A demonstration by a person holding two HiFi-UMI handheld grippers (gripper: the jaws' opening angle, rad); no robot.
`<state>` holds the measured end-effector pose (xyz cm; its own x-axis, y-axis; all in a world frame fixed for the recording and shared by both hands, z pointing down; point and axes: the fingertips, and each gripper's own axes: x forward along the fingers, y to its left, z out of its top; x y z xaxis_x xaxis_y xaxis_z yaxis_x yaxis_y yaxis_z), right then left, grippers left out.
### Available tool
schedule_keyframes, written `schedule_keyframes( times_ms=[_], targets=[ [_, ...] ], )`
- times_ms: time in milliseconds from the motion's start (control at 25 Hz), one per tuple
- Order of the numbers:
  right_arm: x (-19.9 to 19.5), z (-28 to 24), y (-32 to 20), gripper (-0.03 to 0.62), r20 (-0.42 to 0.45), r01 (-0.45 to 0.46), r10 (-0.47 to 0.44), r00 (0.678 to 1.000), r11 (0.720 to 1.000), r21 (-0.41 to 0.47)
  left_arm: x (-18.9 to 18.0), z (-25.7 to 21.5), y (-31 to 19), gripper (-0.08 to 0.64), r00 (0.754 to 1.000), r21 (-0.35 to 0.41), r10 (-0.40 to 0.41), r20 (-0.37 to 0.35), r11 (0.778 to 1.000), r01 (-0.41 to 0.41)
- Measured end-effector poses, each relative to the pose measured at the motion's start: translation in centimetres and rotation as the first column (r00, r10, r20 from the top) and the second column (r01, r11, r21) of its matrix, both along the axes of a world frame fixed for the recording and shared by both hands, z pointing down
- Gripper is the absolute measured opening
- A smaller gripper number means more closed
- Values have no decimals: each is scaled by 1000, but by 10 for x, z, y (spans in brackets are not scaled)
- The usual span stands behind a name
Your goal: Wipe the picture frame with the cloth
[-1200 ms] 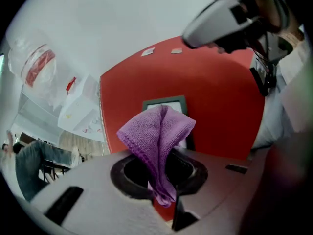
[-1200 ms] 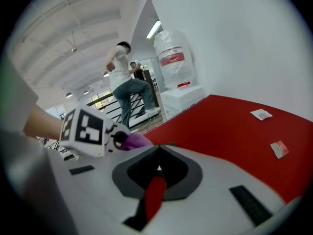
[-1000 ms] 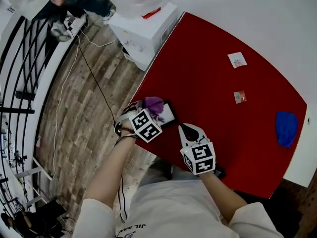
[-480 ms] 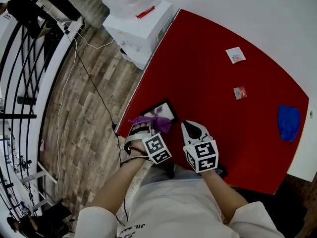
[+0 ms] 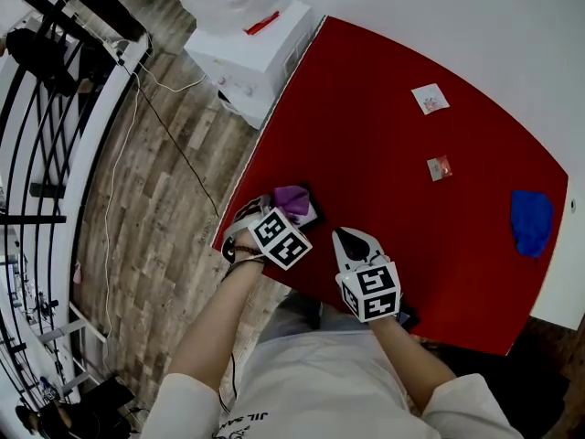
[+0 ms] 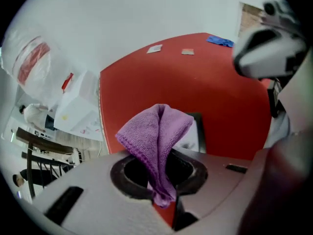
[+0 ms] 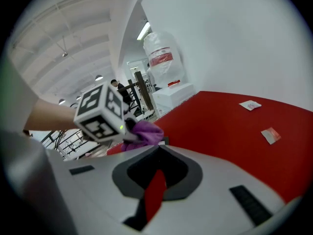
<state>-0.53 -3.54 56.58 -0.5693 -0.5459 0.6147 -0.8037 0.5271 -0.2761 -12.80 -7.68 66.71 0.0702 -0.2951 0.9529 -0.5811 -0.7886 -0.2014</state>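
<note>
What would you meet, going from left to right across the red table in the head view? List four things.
purple cloth → right tongs → white card → blue cloth

**Purple cloth bunched over the frame**

The purple cloth point(image 6: 157, 131), folded into an upright peak, is pinched in the left gripper point(image 6: 165, 199). It covers most of the black-edged picture frame point(image 6: 191, 140), which lies flat at the red table's point(image 5: 384, 181) edge, lower left of centre in the head view.
</note>
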Motion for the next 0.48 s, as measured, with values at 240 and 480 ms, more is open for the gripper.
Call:
schedule_keyframes(
  times_ms=[240,480],
  targets=[
    [6,5,9,5,1,-3,3,1000,1000,-15,-3,-2,-51,63,999,-12,-9,42,1000,9],
    [16,10,5,5,7,-21,21,1000,999,-26,29,14,0,63,996,-40,59,60,998,-57]
  ],
)
